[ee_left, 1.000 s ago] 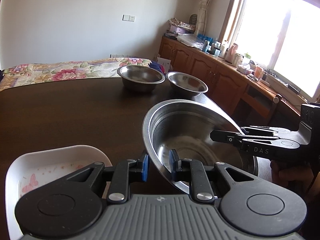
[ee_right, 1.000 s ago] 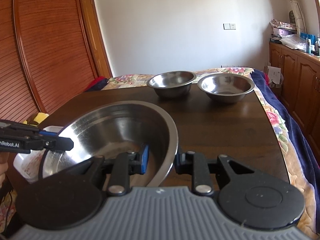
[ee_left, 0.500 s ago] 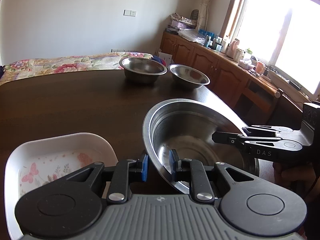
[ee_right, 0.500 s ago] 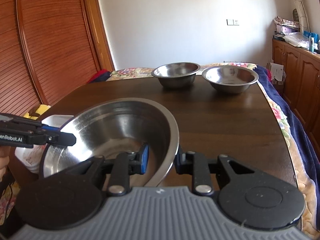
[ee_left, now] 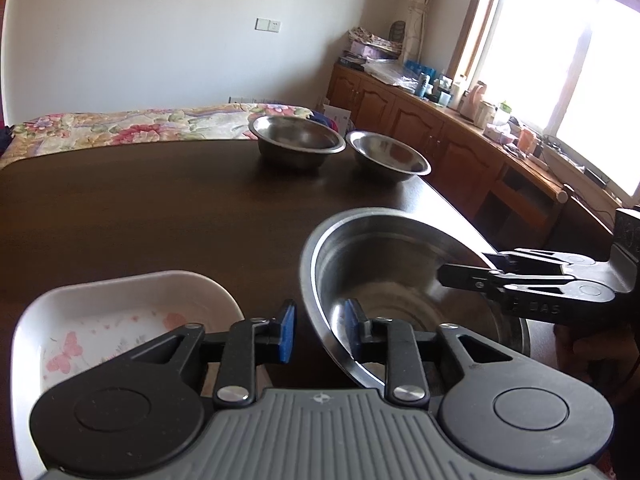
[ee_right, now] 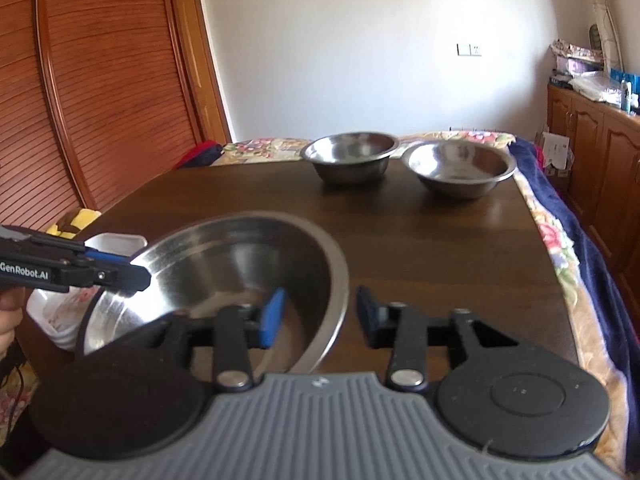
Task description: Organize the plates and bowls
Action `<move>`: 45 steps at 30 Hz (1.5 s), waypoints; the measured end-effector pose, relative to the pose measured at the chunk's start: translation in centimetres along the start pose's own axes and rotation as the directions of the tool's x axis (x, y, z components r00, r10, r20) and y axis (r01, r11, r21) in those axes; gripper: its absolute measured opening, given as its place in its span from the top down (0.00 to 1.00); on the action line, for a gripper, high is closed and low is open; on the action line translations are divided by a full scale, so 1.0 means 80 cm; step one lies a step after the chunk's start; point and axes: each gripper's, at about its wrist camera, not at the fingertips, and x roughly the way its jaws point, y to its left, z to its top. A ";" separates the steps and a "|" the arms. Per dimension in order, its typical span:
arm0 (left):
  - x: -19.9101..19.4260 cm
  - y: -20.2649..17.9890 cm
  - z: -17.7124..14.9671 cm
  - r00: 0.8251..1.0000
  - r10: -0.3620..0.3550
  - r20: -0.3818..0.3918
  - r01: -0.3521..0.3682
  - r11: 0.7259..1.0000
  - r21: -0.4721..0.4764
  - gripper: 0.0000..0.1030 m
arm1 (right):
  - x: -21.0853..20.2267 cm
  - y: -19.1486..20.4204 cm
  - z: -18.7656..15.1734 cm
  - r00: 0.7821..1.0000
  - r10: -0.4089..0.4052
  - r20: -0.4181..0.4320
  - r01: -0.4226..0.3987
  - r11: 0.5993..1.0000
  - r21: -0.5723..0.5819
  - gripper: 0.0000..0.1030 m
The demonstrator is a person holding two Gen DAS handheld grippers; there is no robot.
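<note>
three steel bowls (ee_right: 224, 276), one white dish (ee_left: 120, 316)

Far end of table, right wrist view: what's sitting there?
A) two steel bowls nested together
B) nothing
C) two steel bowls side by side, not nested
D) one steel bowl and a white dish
C: the deeper steel bowl and the wider steel bowl each stand on the table next to one another, neither inside the other. The white dish is at the near end instead.
</note>
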 end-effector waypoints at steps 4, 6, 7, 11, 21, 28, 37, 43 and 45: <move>-0.005 0.006 0.012 0.999 0.021 0.030 -0.021 1.000 0.000 0.67 | -0.006 -0.010 0.013 0.999 -0.019 0.029 0.020 1.000 -0.012 0.53; -0.007 0.010 0.021 0.998 0.034 0.047 -0.034 0.999 0.001 0.65 | -0.008 -0.014 0.022 0.999 -0.026 0.043 0.027 0.999 -0.017 0.53; -0.008 0.012 0.026 0.998 0.040 0.056 -0.040 0.999 0.002 0.64 | -0.008 -0.017 0.027 0.998 -0.030 0.051 0.031 0.999 -0.021 0.53; -0.007 0.017 0.050 0.995 0.058 0.080 -0.059 0.998 0.011 0.64 | -0.004 -0.029 0.049 0.996 -0.047 0.078 0.051 0.998 -0.048 0.53; 0.028 0.025 0.107 0.991 0.093 0.092 -0.096 0.995 0.029 0.64 | 0.034 -0.050 0.108 0.994 -0.045 0.102 0.057 0.991 -0.119 0.53; 0.062 0.028 0.131 0.993 0.097 0.073 -0.101 0.994 0.045 0.64 | 0.068 -0.052 0.130 0.996 -0.028 0.081 0.041 0.986 -0.163 0.54; 0.112 0.035 0.154 0.994 0.104 0.032 -0.106 0.993 0.047 0.64 | 0.113 -0.063 0.148 0.999 -0.019 0.044 0.026 0.987 -0.156 0.57; 0.140 0.044 0.168 0.994 0.111 0.009 -0.112 0.993 0.031 0.64 | 0.142 -0.067 0.159 0.999 -0.025 0.021 0.028 0.985 -0.168 0.61; 0.148 0.046 0.171 0.993 0.115 0.003 -0.115 0.993 0.029 0.64 | 0.151 -0.069 0.161 1.000 -0.027 0.010 0.028 0.986 -0.167 0.63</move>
